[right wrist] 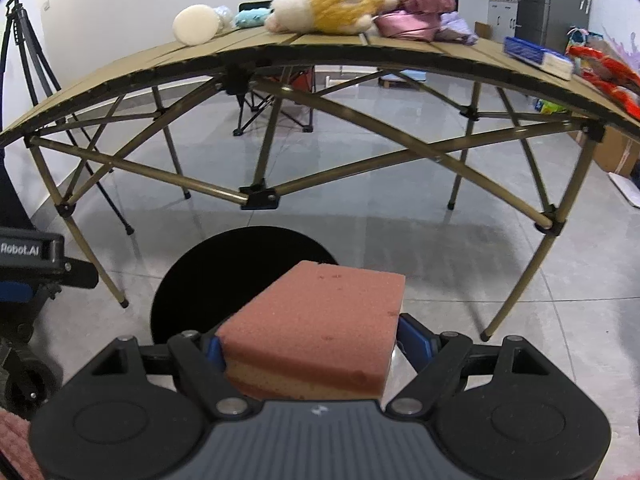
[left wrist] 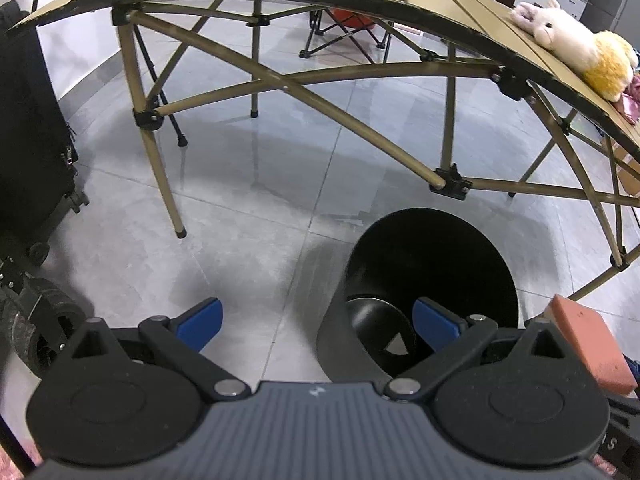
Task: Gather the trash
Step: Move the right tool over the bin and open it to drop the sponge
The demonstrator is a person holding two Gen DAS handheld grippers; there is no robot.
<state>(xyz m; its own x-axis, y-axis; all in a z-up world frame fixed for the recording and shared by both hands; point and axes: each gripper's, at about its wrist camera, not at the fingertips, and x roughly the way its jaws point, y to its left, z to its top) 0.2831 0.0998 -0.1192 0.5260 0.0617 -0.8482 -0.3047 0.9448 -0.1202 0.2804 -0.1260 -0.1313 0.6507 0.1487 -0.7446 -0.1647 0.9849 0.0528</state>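
Note:
My right gripper (right wrist: 310,346) is shut on a pink-and-yellow sponge (right wrist: 320,320) and holds it in front of and above the black trash bin (right wrist: 188,292), which stands on the floor under the table edge. The sponge also shows at the right edge of the left wrist view (left wrist: 592,344). My left gripper (left wrist: 316,320) is open and empty, low over the floor, with its right finger (left wrist: 434,322) over the bin's (left wrist: 432,264) open mouth. The bin's inside is dark.
A tan folding table (right wrist: 120,68) with crossed legs stands ahead. On it lie a plush toy (right wrist: 340,0), a white sponge (right wrist: 196,24), pink cloth (right wrist: 412,20), a blue box (right wrist: 536,54) and red packaging (right wrist: 604,76). A black suitcase (left wrist: 32,140) stands left. A folding chair (left wrist: 344,28) stands beyond.

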